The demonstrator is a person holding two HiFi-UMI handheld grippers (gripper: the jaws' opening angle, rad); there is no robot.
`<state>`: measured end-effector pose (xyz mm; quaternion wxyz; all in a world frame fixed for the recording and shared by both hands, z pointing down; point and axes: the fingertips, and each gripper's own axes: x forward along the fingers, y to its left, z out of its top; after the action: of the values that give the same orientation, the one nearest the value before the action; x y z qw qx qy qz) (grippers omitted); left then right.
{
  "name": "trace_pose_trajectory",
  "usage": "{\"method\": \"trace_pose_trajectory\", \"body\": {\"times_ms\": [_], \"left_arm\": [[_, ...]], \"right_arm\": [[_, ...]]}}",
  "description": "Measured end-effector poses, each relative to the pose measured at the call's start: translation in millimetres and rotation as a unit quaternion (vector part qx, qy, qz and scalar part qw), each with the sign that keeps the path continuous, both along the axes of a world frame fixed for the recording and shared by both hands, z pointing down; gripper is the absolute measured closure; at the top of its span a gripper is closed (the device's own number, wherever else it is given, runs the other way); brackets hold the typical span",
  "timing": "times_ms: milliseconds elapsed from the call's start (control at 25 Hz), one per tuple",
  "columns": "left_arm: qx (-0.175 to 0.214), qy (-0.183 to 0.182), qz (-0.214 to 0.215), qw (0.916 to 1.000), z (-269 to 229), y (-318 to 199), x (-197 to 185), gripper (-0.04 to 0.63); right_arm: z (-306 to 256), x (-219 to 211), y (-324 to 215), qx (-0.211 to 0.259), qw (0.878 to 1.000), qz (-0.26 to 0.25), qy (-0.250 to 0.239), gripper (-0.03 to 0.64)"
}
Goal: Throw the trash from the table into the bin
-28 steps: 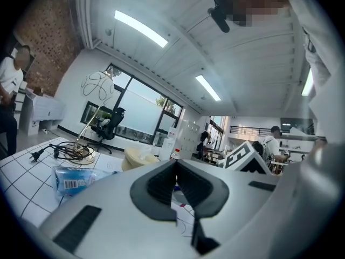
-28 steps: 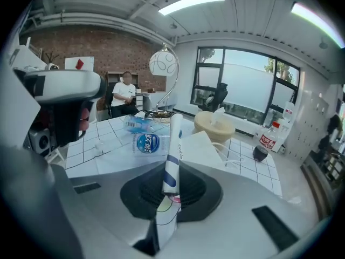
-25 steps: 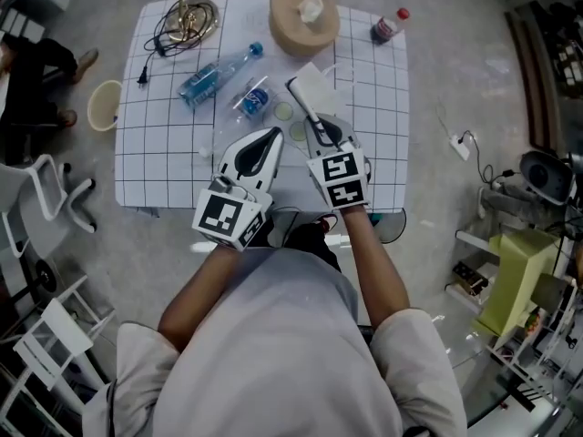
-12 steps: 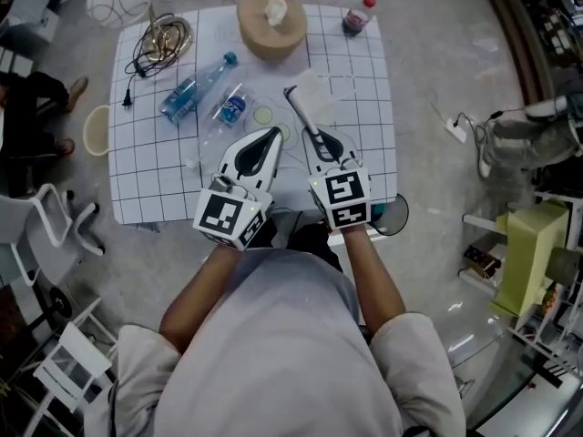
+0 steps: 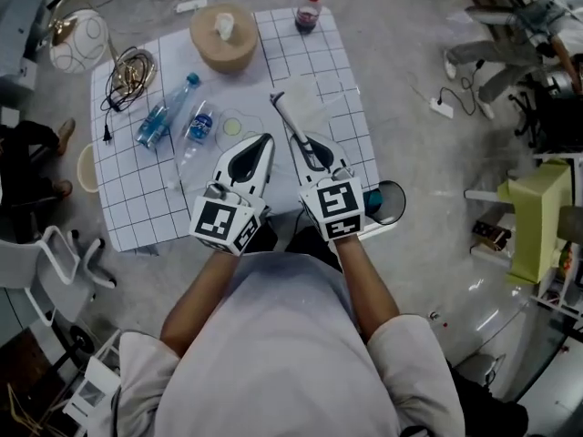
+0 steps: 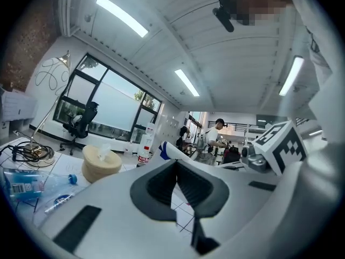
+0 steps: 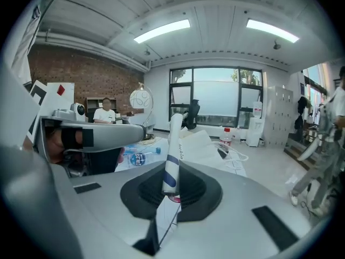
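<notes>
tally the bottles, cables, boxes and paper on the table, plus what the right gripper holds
bottles: 3
cable: 1
round box: 1
paper: 1
tube in right gripper: 1
total: 7

No words or numbers can be read. Print on the blue bottle label (image 7: 139, 158), left of centre, and along the white tube (image 7: 173, 139), centre frame, is too blurred.

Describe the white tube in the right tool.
The white tube is slim and long, with blue bands and small print, and looks like plastic. The right tool is shut on its near end; the rest sticks out forward past the jaws, over the gridded table. Nothing else visibly touches it.
</notes>
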<state>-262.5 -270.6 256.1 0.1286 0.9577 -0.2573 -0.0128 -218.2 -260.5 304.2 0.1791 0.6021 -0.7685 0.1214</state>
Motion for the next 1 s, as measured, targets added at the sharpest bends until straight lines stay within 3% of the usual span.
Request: {"method": "trace_pose_trajectory", "body": {"times_ms": [600,1000], "left_arm": [[0.014,-0.002,0.075,0.9971,-17,23,71,0.589],[0.022,-0.009,0.134,0.9907,-18,47,121,0.589]], "right_arm": [[-30,53,42,0.048,0.994,0.09,-0.034,0.588],[-39,102,70,0.067,0.985,0.155,-0.041,0.588]]}}
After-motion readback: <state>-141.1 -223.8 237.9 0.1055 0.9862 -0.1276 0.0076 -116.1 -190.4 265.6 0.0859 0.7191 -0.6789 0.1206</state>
